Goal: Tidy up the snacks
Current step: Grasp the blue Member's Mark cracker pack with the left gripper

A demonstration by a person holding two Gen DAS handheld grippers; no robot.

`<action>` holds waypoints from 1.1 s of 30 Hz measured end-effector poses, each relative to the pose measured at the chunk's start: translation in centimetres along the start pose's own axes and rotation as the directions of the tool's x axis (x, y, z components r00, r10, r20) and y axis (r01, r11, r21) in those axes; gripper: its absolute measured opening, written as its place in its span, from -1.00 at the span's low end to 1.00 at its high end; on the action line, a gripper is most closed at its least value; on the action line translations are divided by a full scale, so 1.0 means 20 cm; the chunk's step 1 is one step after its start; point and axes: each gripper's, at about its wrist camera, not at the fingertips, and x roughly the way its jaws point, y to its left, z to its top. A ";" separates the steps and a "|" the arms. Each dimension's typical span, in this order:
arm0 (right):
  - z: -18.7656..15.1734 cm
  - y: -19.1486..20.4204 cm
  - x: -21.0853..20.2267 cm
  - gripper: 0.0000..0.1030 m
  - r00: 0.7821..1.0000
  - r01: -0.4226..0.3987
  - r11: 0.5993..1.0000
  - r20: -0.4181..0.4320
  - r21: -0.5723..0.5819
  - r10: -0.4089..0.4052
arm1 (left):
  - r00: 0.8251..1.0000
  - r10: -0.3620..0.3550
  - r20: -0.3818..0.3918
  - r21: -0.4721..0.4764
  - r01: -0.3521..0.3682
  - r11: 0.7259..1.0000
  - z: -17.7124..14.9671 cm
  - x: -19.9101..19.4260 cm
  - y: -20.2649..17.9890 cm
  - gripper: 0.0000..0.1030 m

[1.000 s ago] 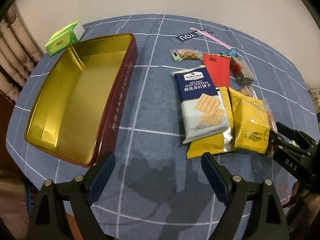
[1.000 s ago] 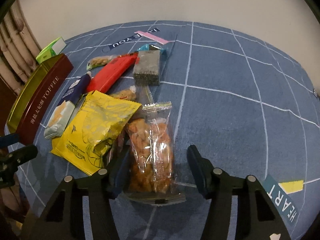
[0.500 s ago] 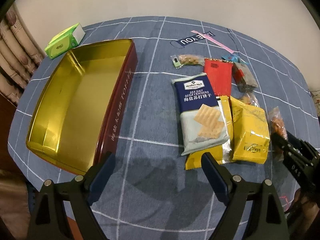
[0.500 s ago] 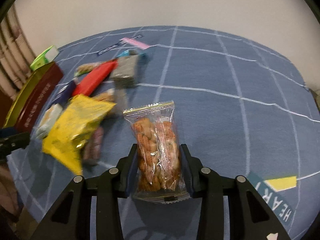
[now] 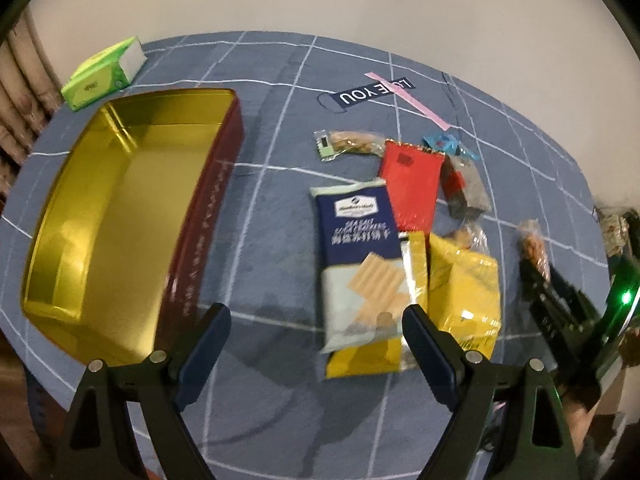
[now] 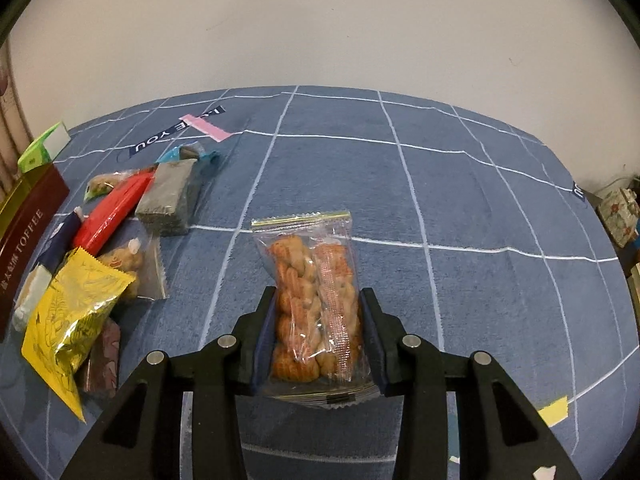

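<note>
A clear packet of orange snacks [image 6: 316,300] is clamped between the pads of the right gripper [image 6: 318,332], lifted clear of the blue checked cloth [image 6: 460,200] — the remaining snack pile [image 6: 120,248] lies off to its left. The left gripper [image 5: 316,336] is held spread wide with nothing between its fingers, the gold-lined toffee tin [image 5: 120,216] just ahead to its left and the cracker pack [image 5: 360,256] ahead to its right.

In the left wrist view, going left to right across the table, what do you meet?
Gold tin → blue cracker pack → yellow packet → clear peanut bag held in the right tool.
</note>
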 end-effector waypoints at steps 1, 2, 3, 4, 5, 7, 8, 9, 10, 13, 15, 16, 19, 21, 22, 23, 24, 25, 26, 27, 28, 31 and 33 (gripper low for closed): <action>0.00 0.00 0.00 -0.29 1.000 0.000 1.000 0.000 0.000 0.000 | 1.000 -0.011 -0.005 -0.005 0.011 1.000 0.02 0.01 -0.01 0.74; 0.00 0.00 0.00 -0.29 1.000 0.000 1.000 0.000 0.000 0.000 | 1.000 -0.024 -0.016 -0.014 0.024 1.000 0.04 0.03 -0.01 0.74; 0.00 0.00 0.00 -0.29 1.000 0.001 1.000 0.001 0.000 -0.001 | 0.999 -0.027 -0.026 -0.022 0.027 0.999 0.06 0.05 -0.02 0.74; 0.01 -0.01 0.01 -0.29 1.000 0.000 1.000 0.000 0.000 0.000 | 0.999 -0.030 -0.032 -0.025 0.029 0.999 0.07 0.05 -0.02 0.74; 0.00 0.00 0.00 -0.29 1.000 0.000 1.000 0.001 0.001 0.000 | 0.999 -0.036 -0.041 -0.029 0.035 0.999 0.08 0.07 -0.02 0.74; -0.01 0.00 -0.01 -0.28 1.000 -0.002 1.000 0.001 0.002 0.002 | 0.997 -0.051 -0.065 -0.042 0.049 0.998 0.11 0.10 -0.03 0.74; -0.01 0.00 -0.01 -0.28 1.000 -0.002 1.000 0.000 0.001 0.002 | 0.996 -0.060 -0.072 -0.050 0.056 0.997 0.12 0.11 -0.03 0.74; -0.01 0.00 0.00 -0.28 1.000 -0.002 1.000 0.001 0.001 0.002 | 0.995 -0.061 -0.081 -0.057 0.056 0.997 0.13 0.13 -0.04 0.74; -0.01 0.00 0.00 -0.27 1.000 -0.003 1.000 0.000 0.002 0.003 | 0.994 -0.059 -0.088 -0.067 0.053 0.996 0.14 0.14 -0.04 0.74; -0.01 0.00 0.00 -0.27 1.000 -0.002 1.000 0.000 0.002 0.002 | 0.993 -0.064 -0.096 -0.089 0.055 0.995 0.15 0.17 -0.03 0.74; -0.01 0.00 0.00 -0.26 1.000 -0.003 1.000 0.000 0.002 0.003 | 0.992 -0.072 -0.100 -0.106 0.062 0.992 0.16 0.19 -0.02 0.73; -0.01 0.00 -0.01 -0.26 1.000 -0.004 1.000 0.000 0.003 0.004 | 0.992 -0.075 -0.099 -0.112 0.064 0.992 0.16 0.20 -0.02 0.73; -0.01 0.00 -0.01 -0.26 1.000 -0.004 1.000 0.000 0.004 0.004 | 0.992 -0.083 -0.096 -0.111 0.072 0.991 0.15 0.20 -0.02 0.72; -0.01 0.00 -0.01 -0.26 1.000 -0.005 1.000 0.000 0.004 0.005 | 0.992 -0.085 -0.089 -0.103 0.075 0.992 0.15 0.20 -0.03 0.63; -0.01 0.00 -0.01 -0.26 1.000 -0.005 1.000 0.000 0.004 0.005 | 0.992 -0.083 -0.090 -0.101 0.074 0.992 0.15 0.20 -0.03 0.52; -0.01 0.00 -0.01 -0.26 1.000 -0.005 1.000 0.000 0.004 0.005 | 0.992 -0.088 -0.096 -0.100 0.078 0.992 0.15 0.21 -0.03 0.45; -0.01 0.00 -0.01 -0.26 1.000 -0.004 1.000 0.000 0.004 0.004 | 0.990 -0.097 -0.102 -0.102 0.086 0.991 0.15 0.22 -0.03 0.42; -0.01 0.00 -0.01 -0.26 1.000 -0.004 1.000 0.000 0.004 0.004 | 0.989 -0.099 -0.108 -0.103 0.087 0.991 0.15 0.23 -0.03 0.34; -0.01 0.00 -0.01 -0.26 1.000 -0.004 1.000 0.000 0.004 0.004 | 0.989 -0.098 -0.113 -0.104 0.086 0.991 0.15 0.24 -0.04 0.31; -0.01 0.00 -0.01 -0.26 1.000 -0.004 1.000 0.000 0.003 0.004 | 0.988 -0.104 -0.117 -0.105 0.091 0.990 0.15 0.25 -0.04 0.28; -0.01 0.00 -0.01 -0.26 1.000 -0.004 1.000 0.000 0.003 0.004 | 0.987 -0.111 -0.118 -0.105 0.099 0.990 0.15 0.26 -0.04 0.18; -0.01 0.00 -0.01 -0.26 1.000 -0.005 1.000 0.000 0.004 0.005 | 0.985 -0.129 -0.114 -0.104 0.117 0.988 0.15 0.25 -0.04 0.03; -0.01 0.00 -0.01 -0.26 1.000 -0.004 1.000 0.001 0.003 0.004 | 0.987 -0.118 -0.111 -0.087 0.108 0.990 0.15 0.24 -0.05 0.00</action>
